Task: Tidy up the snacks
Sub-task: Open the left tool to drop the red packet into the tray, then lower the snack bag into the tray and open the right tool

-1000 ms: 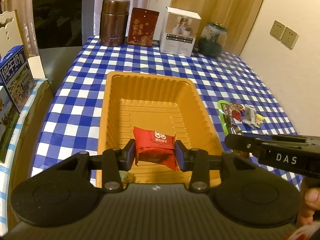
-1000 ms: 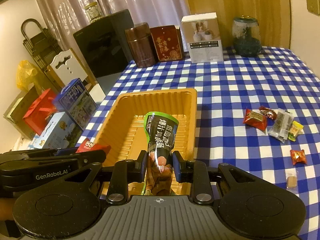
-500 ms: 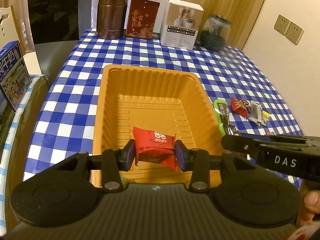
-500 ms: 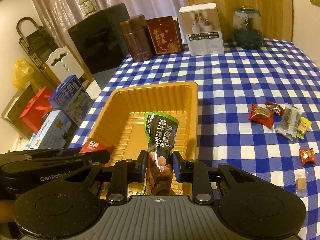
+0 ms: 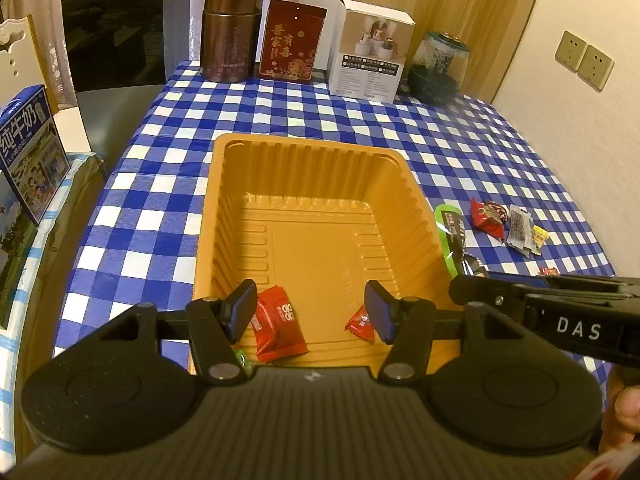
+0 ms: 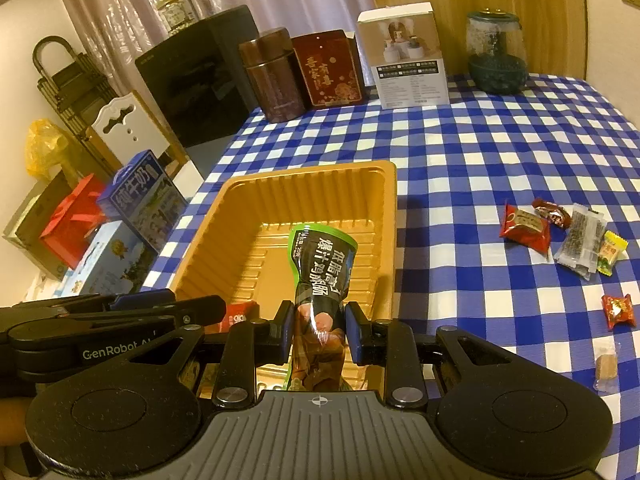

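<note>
Two hand-held grippers over tray (image 5: pixel 308 184): left (image 5: pixel 312 314) wide above red packet (image 5: pixel 276 330), right (image 6: pixel 318 330) clamps green pouch (image 6: pixel 320 264) for dropping in.

Glossy ribbed orange plastic tray (image 5: pixel 308 184); shiny film on green sausage packet (image 6: pixel 322 264); matt checked tablecloth (image 5: pixel 460 152), perhaps woven; brushed-metal brown canister (image 5: pixel 232 32) far left.

One orange ribbed plastic tray (image 5: pixel 308 200). Two red wrapped snacks (image 5: pixel 276 328) inside it. One green-and-black sausage packet (image 6: pixel 320 268). Six small wrapped snacks (image 6: pixel 524 226) on the table, at 3 o'clock of the tray.
</note>
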Tool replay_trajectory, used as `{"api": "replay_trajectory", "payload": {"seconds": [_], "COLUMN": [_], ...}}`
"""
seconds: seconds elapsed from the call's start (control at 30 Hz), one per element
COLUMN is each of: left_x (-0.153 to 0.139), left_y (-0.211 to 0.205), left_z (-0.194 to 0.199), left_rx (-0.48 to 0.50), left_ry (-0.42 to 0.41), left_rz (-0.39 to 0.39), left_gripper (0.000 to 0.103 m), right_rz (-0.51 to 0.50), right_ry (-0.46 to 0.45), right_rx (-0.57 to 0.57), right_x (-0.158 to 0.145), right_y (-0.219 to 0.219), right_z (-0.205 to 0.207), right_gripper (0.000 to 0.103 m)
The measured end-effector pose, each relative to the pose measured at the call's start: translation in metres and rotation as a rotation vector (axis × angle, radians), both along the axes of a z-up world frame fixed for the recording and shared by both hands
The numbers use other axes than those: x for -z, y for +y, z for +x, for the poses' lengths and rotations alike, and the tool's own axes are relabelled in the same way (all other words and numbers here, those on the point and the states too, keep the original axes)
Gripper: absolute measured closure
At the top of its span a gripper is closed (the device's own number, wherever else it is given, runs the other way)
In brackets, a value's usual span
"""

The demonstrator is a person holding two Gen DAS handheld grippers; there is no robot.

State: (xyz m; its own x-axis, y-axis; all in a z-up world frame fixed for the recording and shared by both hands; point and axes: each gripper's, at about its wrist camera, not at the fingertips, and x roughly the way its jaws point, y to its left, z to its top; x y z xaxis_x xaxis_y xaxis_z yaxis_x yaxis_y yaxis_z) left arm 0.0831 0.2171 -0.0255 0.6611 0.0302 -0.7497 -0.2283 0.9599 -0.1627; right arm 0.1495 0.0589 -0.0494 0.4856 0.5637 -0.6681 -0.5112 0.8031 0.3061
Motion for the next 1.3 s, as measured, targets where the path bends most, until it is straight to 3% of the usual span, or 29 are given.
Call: {"api": "replay_trajectory", "payload": {"seconds": [0.57,1.0,1.03,1.07,1.1,1.13,1.3], "left_x": [-0.008,-0.004,-0.003,-0.003,-0.002,-0.002,-0.002], "left_y": [0.006,0.01,0.011,0.011,0.012,0.012,0.012], "left_z": [-0.007,-0.006,-0.006,-0.006,-0.007,-0.007,-0.009], "left_rx": [-0.008,-0.02,-0.021,-0.022,-0.024,-0.024,-0.029], "left_ry": [-0.016,-0.012,-0.01,-0.008,-0.007,-0.006,-0.006], "left_rz": [0.004,0.0,0.0,0.0,0.0,0.0,-0.003], "left_gripper": [0.047,0.047,0.047,0.047,0.047,0.047,0.047], "right_rz": [0.006,0.066,0.077,0.088,0.097,0.106,0.112], "right_ry": [-0.013,-0.021,-0.018,-0.015,-0.016,-0.019,-0.019], "right_rx": [-0.006,-0.001,0.001,0.003,0.009,0.019,0.056], "right_x": [-0.007,-0.009,-0.008,-0.007,-0.007,-0.006,-0.007], "right_y": [0.008,0.017,0.016,0.015,0.014,0.011,-0.002], "right_z": [-0.003,0.005,0.005,0.006,0.007,0.006,0.007], "right_gripper": [0.075,0.075,0.074,0.065,0.044,0.036,0.032]}}
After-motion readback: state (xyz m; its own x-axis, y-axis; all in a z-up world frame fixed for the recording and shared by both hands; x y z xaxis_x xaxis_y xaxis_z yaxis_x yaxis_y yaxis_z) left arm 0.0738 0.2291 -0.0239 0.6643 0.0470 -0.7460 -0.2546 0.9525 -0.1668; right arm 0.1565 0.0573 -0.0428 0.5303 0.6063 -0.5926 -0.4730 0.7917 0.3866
